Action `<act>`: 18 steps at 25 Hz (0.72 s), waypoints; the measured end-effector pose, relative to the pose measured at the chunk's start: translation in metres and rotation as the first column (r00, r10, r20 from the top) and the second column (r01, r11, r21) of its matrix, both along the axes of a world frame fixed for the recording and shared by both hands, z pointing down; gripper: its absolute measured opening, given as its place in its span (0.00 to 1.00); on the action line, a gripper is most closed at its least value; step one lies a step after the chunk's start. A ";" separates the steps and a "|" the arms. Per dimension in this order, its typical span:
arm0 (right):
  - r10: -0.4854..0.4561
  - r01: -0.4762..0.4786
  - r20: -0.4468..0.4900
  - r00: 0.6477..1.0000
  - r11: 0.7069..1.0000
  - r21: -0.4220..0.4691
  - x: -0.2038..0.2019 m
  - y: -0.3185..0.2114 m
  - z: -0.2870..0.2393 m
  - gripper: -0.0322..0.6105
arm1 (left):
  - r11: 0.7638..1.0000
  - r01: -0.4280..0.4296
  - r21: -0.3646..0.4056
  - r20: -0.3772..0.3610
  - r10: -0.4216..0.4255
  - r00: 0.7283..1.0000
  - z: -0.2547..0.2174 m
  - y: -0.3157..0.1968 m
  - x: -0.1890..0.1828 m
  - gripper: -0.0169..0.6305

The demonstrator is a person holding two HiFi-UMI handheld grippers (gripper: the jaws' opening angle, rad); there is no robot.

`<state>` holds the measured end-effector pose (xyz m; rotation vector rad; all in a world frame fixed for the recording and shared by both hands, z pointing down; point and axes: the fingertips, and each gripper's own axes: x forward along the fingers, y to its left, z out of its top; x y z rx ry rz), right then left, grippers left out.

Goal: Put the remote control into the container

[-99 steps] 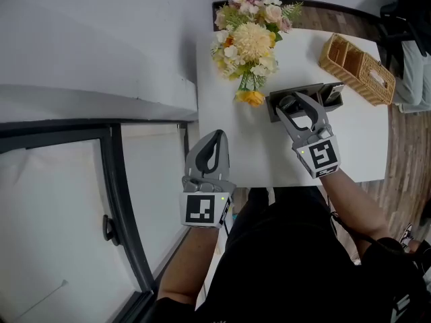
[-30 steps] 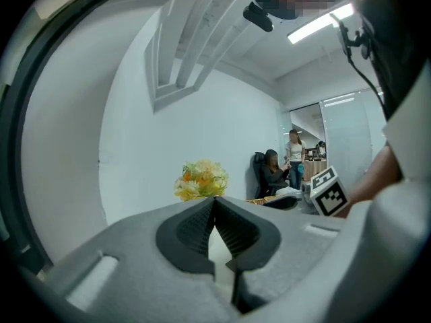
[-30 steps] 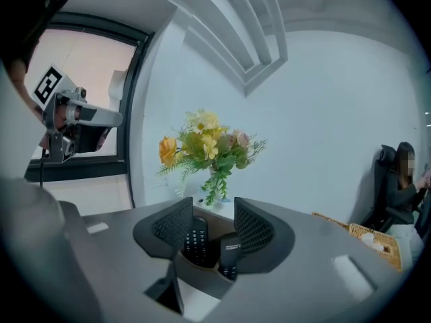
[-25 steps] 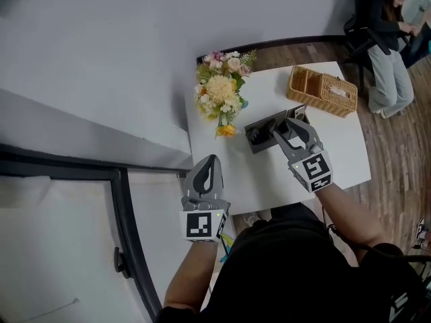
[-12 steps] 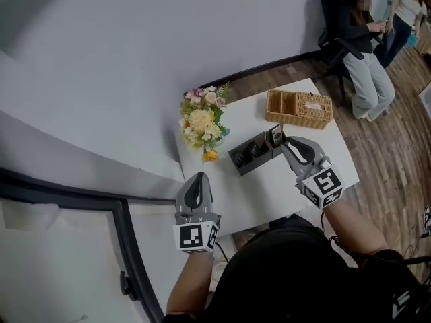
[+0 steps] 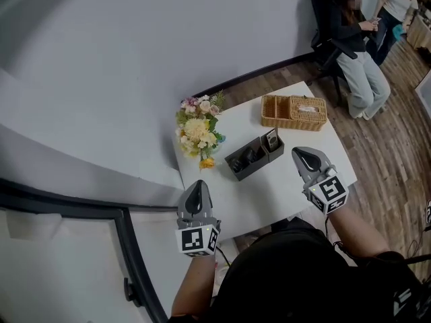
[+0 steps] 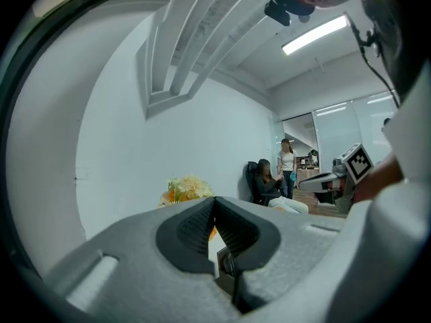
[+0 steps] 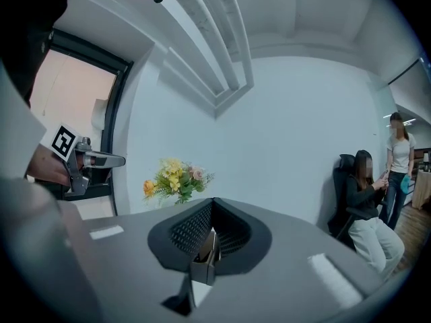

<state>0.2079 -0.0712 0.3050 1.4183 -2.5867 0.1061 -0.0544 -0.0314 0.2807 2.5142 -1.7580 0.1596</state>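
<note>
Remote control (image 6: pixel 271 139) in container (image 6: pixel 237 167) — left hand-held gripper (image 6: pixel 197 184) shut, right hand-held gripper (image 6: pixel 300 152) just closed, empty

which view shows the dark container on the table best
The head view: it shows the whole container from above on the white table, with its compartments open to sight. Both gripper views catch only a narrow sliver of it, low in the middle of the picture.
</note>
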 end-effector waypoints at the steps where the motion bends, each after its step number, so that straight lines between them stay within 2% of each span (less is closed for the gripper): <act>1: 0.000 0.000 -0.004 1.000 1.000 -0.003 0.000 0.001 0.002 0.05 | 1.000 0.001 -0.002 0.000 -0.001 1.000 0.001 -0.001 0.000 0.03; 13: -0.005 0.005 0.029 1.000 1.000 -0.028 -0.007 -0.003 0.009 0.05 | 1.000 0.009 0.008 -0.008 -0.009 1.000 -0.005 -0.008 -0.006 0.03; 18: 0.013 -0.012 0.026 1.000 1.000 -0.005 -0.009 0.001 0.001 0.05 | 1.000 -0.014 0.025 -0.026 0.014 1.000 -0.009 -0.010 -0.002 0.03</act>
